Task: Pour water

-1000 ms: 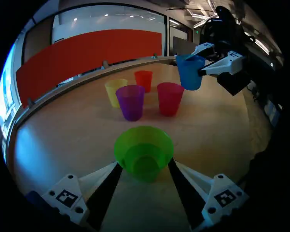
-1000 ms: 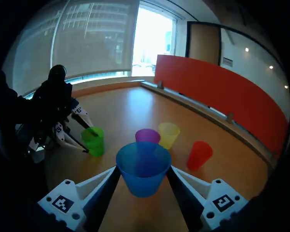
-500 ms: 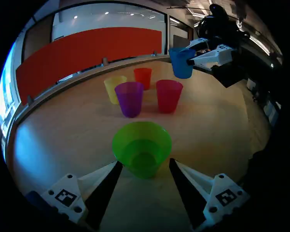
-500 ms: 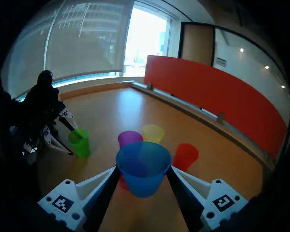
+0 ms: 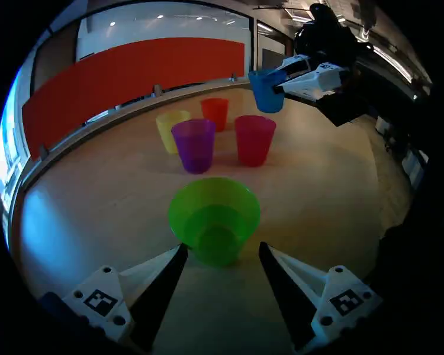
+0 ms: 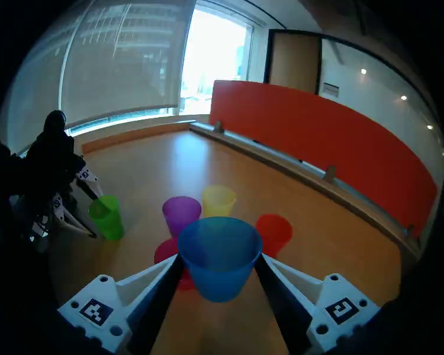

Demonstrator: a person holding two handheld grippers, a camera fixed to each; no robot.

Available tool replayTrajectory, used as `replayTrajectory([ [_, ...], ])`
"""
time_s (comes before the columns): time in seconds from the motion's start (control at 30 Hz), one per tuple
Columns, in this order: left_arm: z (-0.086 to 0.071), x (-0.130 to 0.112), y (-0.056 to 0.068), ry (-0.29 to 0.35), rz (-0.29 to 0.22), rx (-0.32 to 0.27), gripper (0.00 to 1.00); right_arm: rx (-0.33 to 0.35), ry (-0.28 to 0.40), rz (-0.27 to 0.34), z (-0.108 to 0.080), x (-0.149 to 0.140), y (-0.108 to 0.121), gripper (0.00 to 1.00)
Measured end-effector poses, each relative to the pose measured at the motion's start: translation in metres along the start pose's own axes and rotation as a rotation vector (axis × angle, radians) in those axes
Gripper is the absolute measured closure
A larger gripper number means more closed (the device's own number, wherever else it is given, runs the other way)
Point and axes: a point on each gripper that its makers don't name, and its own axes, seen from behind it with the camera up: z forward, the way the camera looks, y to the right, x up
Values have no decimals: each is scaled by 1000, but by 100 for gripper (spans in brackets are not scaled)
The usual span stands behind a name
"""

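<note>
So the wooden table [image 5: 340, 177] spreads out ahead of both my grippers, and the long orange wall panel [image 5: 133, 65] is way past its far edge. My right gripper [image 6: 217, 259] is clamped on the blue cup [image 6: 219, 275]. Both fingers press its sides and hold it roughly upright in the air, off the table. Just under and beyond that gripper's tips sits the pink cup [image 5: 254, 139], with the purple cup [image 5: 193, 145], yellow cup [image 5: 169, 122] and orange cup [image 5: 214, 112] clustered a bit further out. My left gripper [image 5: 221, 248] has the green cup [image 5: 214, 219] standing on the table right between its fingertips. Honestly, I can't tell if those fingers squeeze it or just sit beside it.
</note>
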Motion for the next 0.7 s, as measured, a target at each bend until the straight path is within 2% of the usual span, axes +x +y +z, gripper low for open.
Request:
replayTrajectory([
  [0.4,-1,-6,0,-20,9,-2,10,-21,-14,2,2,-9,12,12],
  [0.7,-8,-11,-9,-22,4,22,11,-18,-54,27,8,-31,15,12],
])
